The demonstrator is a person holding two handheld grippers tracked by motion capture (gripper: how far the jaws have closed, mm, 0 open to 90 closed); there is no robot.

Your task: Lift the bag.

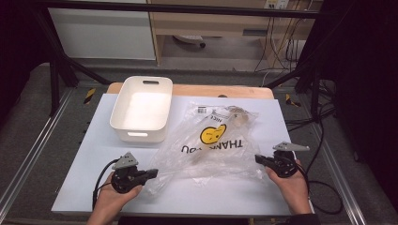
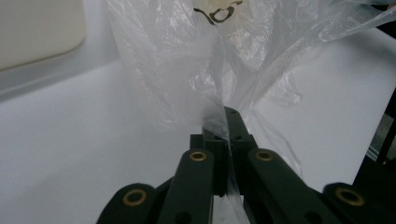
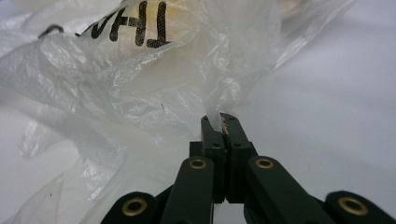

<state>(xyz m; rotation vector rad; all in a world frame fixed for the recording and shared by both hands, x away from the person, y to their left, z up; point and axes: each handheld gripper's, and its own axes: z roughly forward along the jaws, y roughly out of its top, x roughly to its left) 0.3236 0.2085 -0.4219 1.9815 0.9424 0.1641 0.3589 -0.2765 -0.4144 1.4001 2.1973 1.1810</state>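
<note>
A clear plastic bag (image 1: 211, 143) with a yellow smiley face and black "THANK YOU" lettering lies spread across the white table top (image 1: 84, 159). My left gripper (image 1: 152, 174) is shut on the bag's near left edge, and the left gripper view shows the film (image 2: 187, 65) pinched between the closed jaws (image 2: 226, 122). My right gripper (image 1: 259, 159) is shut on the bag's near right edge; in the right gripper view the crumpled film (image 3: 140, 88) runs into the closed jaws (image 3: 223, 122). Something pale shows inside the bag near its far end (image 1: 241, 117).
An empty white plastic bin (image 1: 141, 108) with handle slots stands at the back left, just left of the bag; its wall (image 2: 37, 28) shows in the left gripper view. A wooden board edge (image 1: 225, 90) runs along the table's back. Cables (image 1: 319, 140) hang off the right side.
</note>
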